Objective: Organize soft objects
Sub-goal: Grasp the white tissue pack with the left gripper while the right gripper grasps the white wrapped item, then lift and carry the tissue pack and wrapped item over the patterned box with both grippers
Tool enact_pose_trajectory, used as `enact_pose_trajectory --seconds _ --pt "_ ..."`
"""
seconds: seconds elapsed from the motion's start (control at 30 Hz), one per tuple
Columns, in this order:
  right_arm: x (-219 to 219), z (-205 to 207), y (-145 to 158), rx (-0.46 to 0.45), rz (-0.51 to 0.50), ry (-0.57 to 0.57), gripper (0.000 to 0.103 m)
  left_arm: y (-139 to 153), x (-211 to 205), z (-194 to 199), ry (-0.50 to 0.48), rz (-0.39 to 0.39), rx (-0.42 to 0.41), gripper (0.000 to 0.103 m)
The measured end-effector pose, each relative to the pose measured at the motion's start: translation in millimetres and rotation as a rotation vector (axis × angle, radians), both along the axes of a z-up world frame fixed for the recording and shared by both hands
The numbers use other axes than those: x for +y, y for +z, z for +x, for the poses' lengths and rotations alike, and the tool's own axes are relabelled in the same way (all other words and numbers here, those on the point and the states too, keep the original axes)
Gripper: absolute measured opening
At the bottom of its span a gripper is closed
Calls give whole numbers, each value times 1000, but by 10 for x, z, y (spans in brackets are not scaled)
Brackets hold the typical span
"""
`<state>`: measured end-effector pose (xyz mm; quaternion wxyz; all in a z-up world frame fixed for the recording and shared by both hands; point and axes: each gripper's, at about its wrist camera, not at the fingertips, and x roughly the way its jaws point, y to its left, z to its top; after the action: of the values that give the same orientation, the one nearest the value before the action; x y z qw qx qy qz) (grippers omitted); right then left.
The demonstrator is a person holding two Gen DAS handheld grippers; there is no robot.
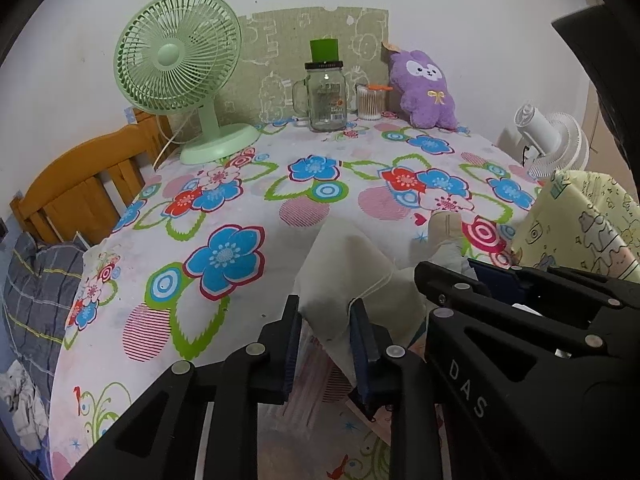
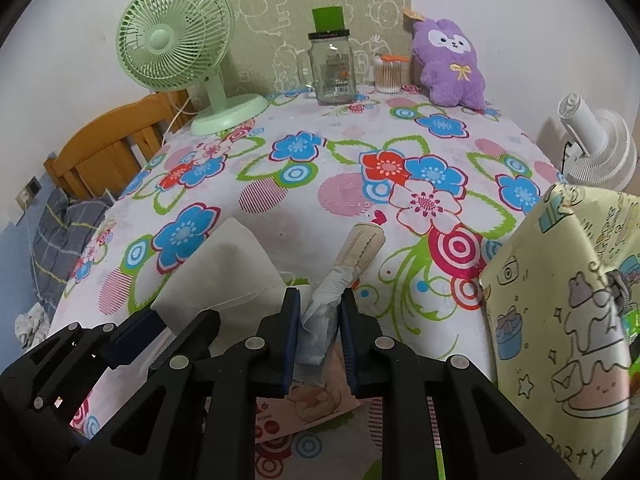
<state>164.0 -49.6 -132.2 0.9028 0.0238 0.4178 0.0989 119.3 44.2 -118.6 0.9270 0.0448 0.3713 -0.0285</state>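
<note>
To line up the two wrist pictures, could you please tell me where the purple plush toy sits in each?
Left wrist view: purple plush toy at the table's far edge, upper right of centre.
Right wrist view: purple plush toy at the far edge, upper right.
Shared landmark: the glass jar stands to its left in both.

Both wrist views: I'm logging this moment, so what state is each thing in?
left gripper: shut on the white cloth
right gripper: shut on the grey-and-cream soft item
glass jar: upright, lid on
green fan: upright; running or not, cannot tell
purple plush: propped against wall
</note>
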Motion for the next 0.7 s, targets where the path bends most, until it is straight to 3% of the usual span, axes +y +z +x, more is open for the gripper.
enact_pose_trajectory --seconds 0.7 --pt "-106 -311 493 -101 -9 9 22 412 -119 -241 -1 -24 -86 21"
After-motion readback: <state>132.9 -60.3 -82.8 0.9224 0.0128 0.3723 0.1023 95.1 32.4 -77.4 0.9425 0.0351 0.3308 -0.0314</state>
